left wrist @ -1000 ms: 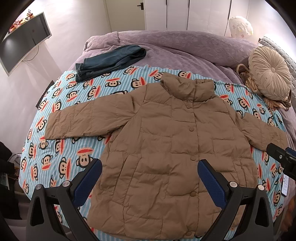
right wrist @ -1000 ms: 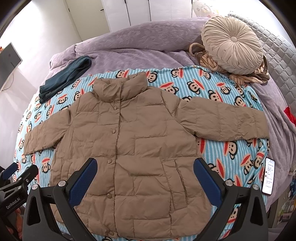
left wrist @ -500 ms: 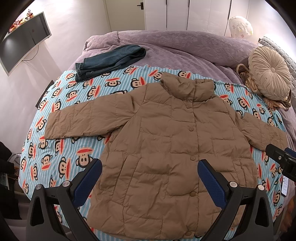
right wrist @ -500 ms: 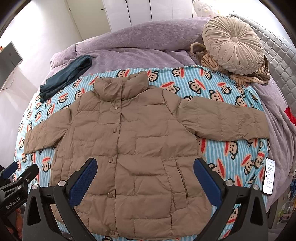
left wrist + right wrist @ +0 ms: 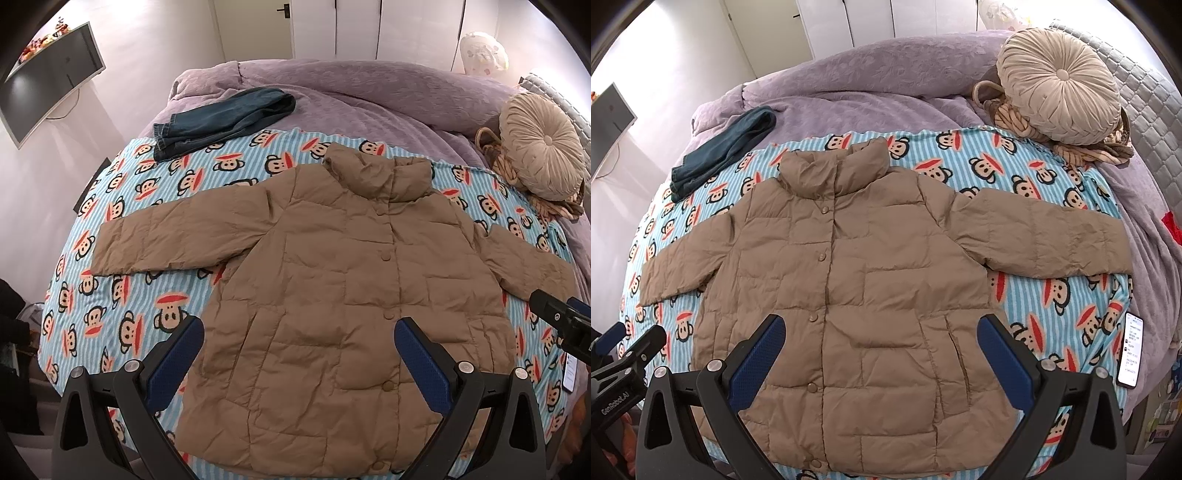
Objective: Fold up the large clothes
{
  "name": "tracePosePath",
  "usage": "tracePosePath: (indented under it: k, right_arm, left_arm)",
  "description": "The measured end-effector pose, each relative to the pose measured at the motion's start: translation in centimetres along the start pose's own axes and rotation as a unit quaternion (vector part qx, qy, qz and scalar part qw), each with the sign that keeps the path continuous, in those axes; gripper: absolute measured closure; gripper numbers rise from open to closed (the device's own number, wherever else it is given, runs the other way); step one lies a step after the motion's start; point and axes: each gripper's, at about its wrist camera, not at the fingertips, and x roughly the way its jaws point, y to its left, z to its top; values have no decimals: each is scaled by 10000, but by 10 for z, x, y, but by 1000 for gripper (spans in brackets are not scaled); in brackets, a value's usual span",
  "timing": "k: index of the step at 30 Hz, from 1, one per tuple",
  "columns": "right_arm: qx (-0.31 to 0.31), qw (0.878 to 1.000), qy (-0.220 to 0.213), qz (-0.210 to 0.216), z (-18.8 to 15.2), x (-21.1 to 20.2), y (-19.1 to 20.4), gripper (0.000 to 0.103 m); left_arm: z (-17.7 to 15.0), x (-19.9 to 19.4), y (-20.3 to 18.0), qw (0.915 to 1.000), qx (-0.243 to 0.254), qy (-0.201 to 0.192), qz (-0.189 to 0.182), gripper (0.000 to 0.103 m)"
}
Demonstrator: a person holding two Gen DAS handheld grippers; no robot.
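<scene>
Jacket (image 5: pixel 332 295) flat on blanket (image 5: pixel 147 295) — jaws wide

Bedroom: bed (image 5: pixel 369 85), cushion (image 5: pixel 1058 79).

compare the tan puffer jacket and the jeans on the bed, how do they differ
The tan puffer jacket is spread flat, front up and buttoned, sleeves out to both sides; the jeans are bunched in a loose fold. The jacket lies wholly on the monkey-print blanket, while the jeans sit at its far edge, partly on the purple bedspread. The jacket covers far more area. Neither is touched by a gripper.
</scene>
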Motion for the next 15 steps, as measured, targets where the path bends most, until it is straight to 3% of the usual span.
tracePosePath:
  k: [7,10,15]
  right_arm:
    - [-192,9988,158,-417,-2,6,-4,0]
    - [-102,9998,9,-168,0,8,-4,0]
    - [-184,9997,88,-149,-2,12,0,0]
  left_arm:
    - [-1,1,1,10000,-16,22,-4,0]
    - [-2,3,2,10000,-27,55,-33,0]
    - [-4,11,9,9995,-117,180,-212,0]
